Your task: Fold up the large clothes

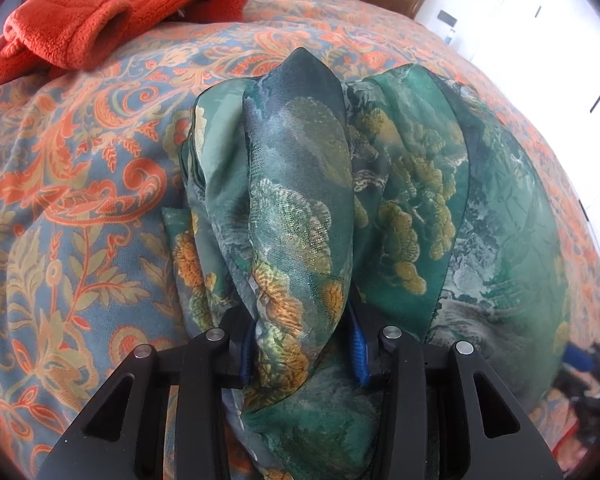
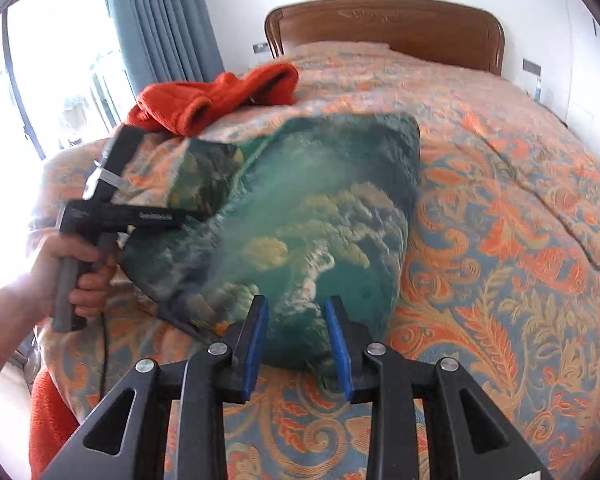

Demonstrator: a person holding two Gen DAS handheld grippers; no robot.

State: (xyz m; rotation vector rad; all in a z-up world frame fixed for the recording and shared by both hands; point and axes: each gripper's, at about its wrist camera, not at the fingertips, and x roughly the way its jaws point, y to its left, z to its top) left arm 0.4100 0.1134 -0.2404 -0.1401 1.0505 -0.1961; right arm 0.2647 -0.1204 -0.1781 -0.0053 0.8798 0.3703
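Green printed garment [image 1: 300, 200] on bed [image 2: 500, 200]: thin, silky, light, probably slippery. Bunched fold pinched in left tongs [image 1: 304, 352]; right tongs [image 2: 298, 344] parted, holding nothing. Best gripped at hems.

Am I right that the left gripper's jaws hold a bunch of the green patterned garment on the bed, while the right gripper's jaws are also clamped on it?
Not quite. The left gripper does hold a bunch of the green patterned garment, but the right gripper does not: the right wrist view shows its jaws apart, with the garment's edge and the bedspread visible between them, nothing clamped.
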